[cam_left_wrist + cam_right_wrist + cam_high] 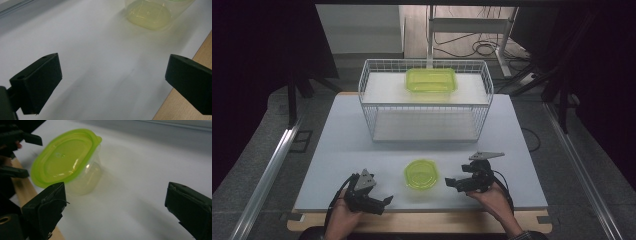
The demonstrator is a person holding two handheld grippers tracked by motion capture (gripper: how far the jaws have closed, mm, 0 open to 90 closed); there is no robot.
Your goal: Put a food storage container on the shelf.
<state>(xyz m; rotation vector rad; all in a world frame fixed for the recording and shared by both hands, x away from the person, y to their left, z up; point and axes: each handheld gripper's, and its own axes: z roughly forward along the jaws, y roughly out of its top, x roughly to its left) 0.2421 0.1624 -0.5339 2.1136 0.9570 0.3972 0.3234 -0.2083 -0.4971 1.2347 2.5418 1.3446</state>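
Left gripper (384,201): jaws wide apart, nothing between them but bare table (100,75). In the left gripper view the tub (150,13) sits ahead and to the right of the gap, well clear of both jaws.

Right gripper (451,183): jaws also wide apart, empty. In the right gripper view the tub (70,162) lies ahead and left of the gap, near the left jaw but not touching it; the left gripper (15,152) shows beyond the tub.

Tub: small, round, clear body, green lid (421,173) on. It stands on the white table (342,150) near the front edge, between the two grippers, apart from both. Nothing stands between either gripper and the tub.

Surroundings: a white wire basket (426,100) stands at the back of the table, well apart from the tub. On its upper shelf lies a box (431,80), rectangular, with a green lid. The table's wooden edge (190,100) runs along the front.

Hand pose: left hand (343,216) and right hand (494,199) come in from the bottom of the high view, each gripping its tool low over the front edge. Both grippers point inward toward the tub, the left from lower left, the right from the right side. A grey plate (486,155) tops the right gripper.

Count: 2 grippers, 1 tub, 1 box, 1 basket.
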